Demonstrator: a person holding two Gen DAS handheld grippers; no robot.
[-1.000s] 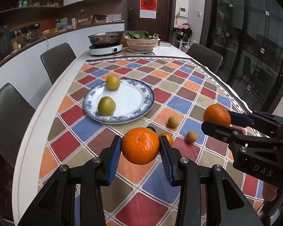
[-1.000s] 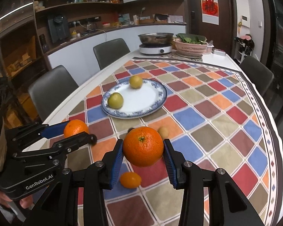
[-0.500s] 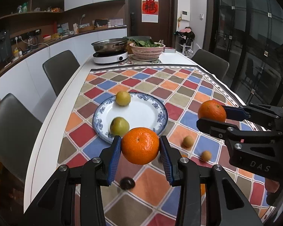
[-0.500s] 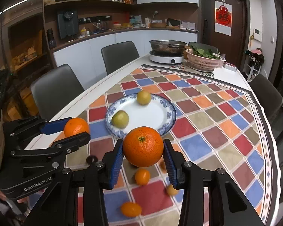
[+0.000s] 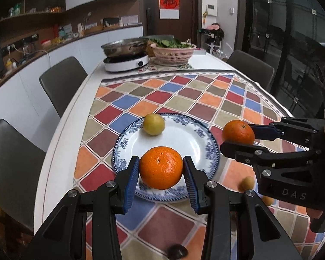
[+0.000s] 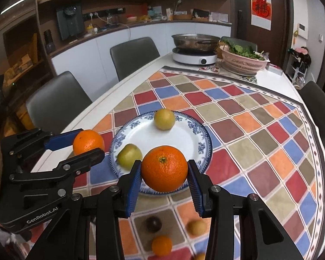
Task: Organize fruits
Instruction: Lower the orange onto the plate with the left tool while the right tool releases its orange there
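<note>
The left tool (image 5: 161, 177) pinches an orange (image 5: 161, 167) between its blue pads, held in the air over the near rim of the blue-patterned plate (image 5: 208, 151). The right tool (image 6: 164, 178) likewise pinches a second orange (image 6: 164, 168), also above the near edge of that plate. In the left wrist view the right tool shows to the right of the left one, its orange just past the plate's right rim; in the right wrist view the left tool shows to the left, its orange beside the plate's left rim.

Beyond the left tool's orange, a yellow-green fruit (image 5: 153, 124) lies at the far rim of the plate. From the right tool, a second yellow-green fruit (image 6: 129, 155) lies on the plate just left of the held orange.

Below and nearer than the right tool, on the chequered cloth (image 6: 260, 134) of the table (image 6: 101, 99), lie a dark round fruit (image 6: 153, 223), a small tan fruit (image 6: 196, 227) and a small orange fruit (image 6: 161, 245). Well beyond both tools, at the table's far end, stand a pan on a white cooker (image 5: 126, 61) and a pink basket of greens (image 5: 173, 52).
</note>
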